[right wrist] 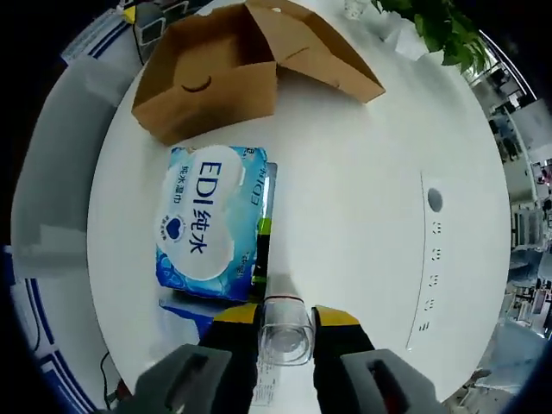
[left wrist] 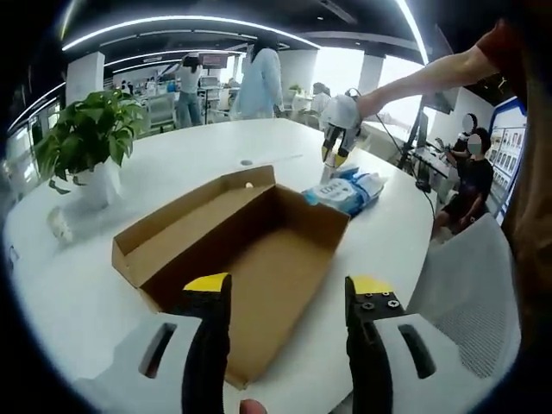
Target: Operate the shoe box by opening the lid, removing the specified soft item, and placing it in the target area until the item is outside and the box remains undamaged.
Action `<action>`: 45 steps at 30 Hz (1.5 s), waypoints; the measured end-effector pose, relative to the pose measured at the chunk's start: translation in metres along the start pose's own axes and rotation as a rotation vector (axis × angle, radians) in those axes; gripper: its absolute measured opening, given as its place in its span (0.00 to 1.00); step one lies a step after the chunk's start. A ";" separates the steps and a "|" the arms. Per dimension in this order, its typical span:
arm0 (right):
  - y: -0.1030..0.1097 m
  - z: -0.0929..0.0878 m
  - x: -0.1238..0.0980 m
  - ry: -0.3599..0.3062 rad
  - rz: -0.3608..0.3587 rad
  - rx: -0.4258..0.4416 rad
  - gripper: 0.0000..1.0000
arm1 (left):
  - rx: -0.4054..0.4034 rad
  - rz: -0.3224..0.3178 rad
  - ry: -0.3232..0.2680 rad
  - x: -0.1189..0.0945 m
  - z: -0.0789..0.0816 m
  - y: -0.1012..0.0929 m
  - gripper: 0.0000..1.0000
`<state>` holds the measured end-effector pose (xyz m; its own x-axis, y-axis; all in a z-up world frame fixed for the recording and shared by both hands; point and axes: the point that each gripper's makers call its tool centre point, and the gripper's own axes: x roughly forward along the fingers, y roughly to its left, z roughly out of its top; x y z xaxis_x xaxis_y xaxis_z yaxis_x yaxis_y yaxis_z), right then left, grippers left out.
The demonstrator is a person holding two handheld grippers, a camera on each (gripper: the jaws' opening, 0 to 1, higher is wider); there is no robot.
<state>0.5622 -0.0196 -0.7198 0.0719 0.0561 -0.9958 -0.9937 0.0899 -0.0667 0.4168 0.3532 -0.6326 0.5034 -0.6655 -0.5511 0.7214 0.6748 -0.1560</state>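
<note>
Right gripper (right wrist: 287, 321) jaws clamped on a clear plastic cup (right wrist: 286, 331). Left gripper (left wrist: 289, 289) jaws apart over the open brown cardboard shoe box (left wrist: 259, 250). Blue-white soft wipes pack (right wrist: 211, 222) lies on the round white table (right wrist: 362, 198), beside the box.

Brown cardboard shoe box (left wrist: 250, 250) lies open, lid folded back; blue-and-white wipes pack (right wrist: 211, 222) lies flat just beside it.

You are working over a round white table (left wrist: 259, 142). Lying on it are the open cardboard shoe box (left wrist: 250, 250) and, just beside it, a blue wet-wipes pack (right wrist: 211, 222). A potted plant (left wrist: 90, 142) is standing well apart, near the edge.
</note>
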 end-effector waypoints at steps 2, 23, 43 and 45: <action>-0.001 0.000 0.000 -0.001 -0.003 0.008 0.21 | 0.000 0.000 0.001 0.000 0.000 0.000 0.53; -0.004 -0.001 -0.017 -0.027 -0.013 0.073 0.30 | 0.007 -0.010 -0.002 0.000 0.003 -0.004 0.53; -0.020 -0.001 -0.090 -0.383 -0.092 0.534 0.29 | 0.004 -0.036 -0.045 0.000 0.018 -0.017 0.53; -0.018 0.000 -0.096 -0.429 -0.088 0.584 0.29 | -0.001 -0.037 -0.049 0.000 0.018 -0.020 0.53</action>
<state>0.5727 -0.0269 -0.6233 0.2961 0.3977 -0.8684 -0.7831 0.6216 0.0176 0.4112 0.3344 -0.6144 0.4989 -0.7053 -0.5037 0.7397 0.6493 -0.1766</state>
